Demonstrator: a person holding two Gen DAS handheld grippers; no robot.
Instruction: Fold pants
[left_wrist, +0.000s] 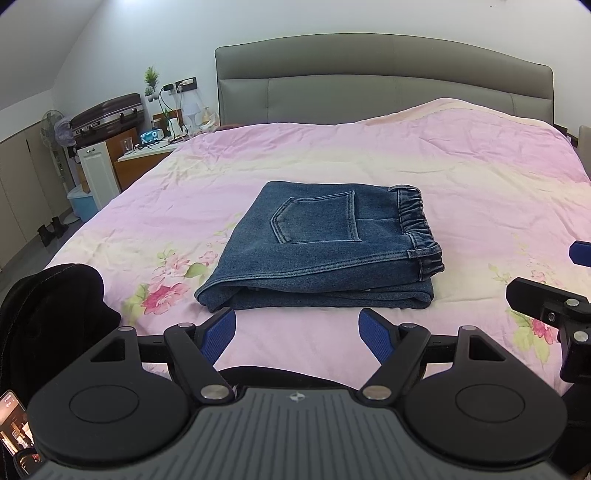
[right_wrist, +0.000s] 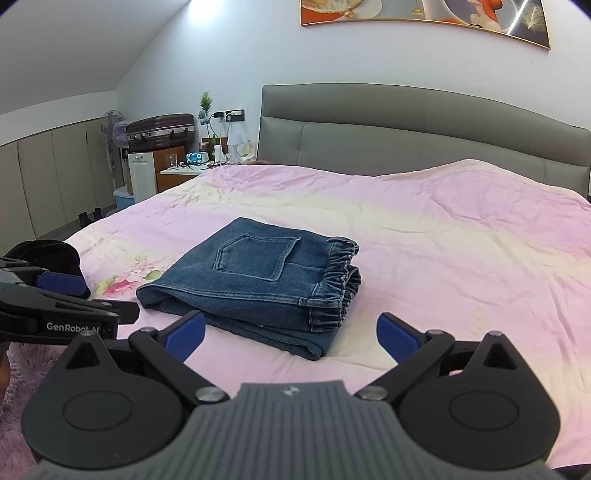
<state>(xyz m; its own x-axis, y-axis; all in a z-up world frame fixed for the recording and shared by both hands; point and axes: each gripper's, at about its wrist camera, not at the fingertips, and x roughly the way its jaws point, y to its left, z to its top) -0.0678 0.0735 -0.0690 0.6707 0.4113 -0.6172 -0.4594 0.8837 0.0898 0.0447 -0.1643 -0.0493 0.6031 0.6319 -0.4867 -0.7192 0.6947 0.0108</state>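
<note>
A pair of blue denim pants (left_wrist: 321, 247) lies folded into a compact rectangle on the pink bed, back pocket up, elastic waistband on the right. It also shows in the right wrist view (right_wrist: 258, 284). My left gripper (left_wrist: 297, 332) is open and empty, just in front of the near edge of the pants. My right gripper (right_wrist: 291, 332) is open and empty, also short of the near edge. The right gripper shows at the right edge of the left wrist view (left_wrist: 554, 295). The left gripper shows at the left of the right wrist view (right_wrist: 62, 299).
The pink floral bedspread (left_wrist: 461, 177) covers a wide bed with a grey headboard (left_wrist: 369, 81). A black garment (left_wrist: 55, 310) lies at the bed's near left corner. A nightstand with clutter (left_wrist: 147, 147), a suitcase (left_wrist: 107, 118) and a fan stand to the left.
</note>
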